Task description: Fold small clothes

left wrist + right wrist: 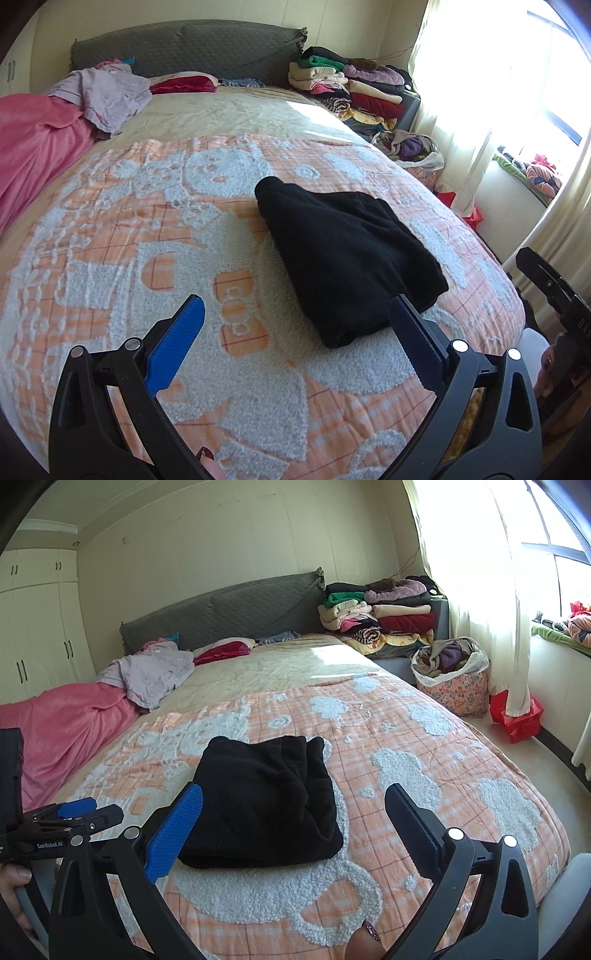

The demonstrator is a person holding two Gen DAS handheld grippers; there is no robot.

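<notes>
Black folded garment (266,805) lies on the orange-and-white blanket (424,775) of the bed, its folds too dark to make out. My left gripper (295,317) and right gripper (293,805) hover above it, fingers spread apart, holding nothing. My right finger (417,339) hides the garment's near corner; frame edges cut off both handles.

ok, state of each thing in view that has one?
black garment: folded, flat on the blanket, ungripped
left gripper: open, empty
right gripper: open, empty
wardrobe doors: closed
clothes stack: folded, piled by the headboard
lilac garment: unfolded, crumpled
laundry bag: open, full
</notes>
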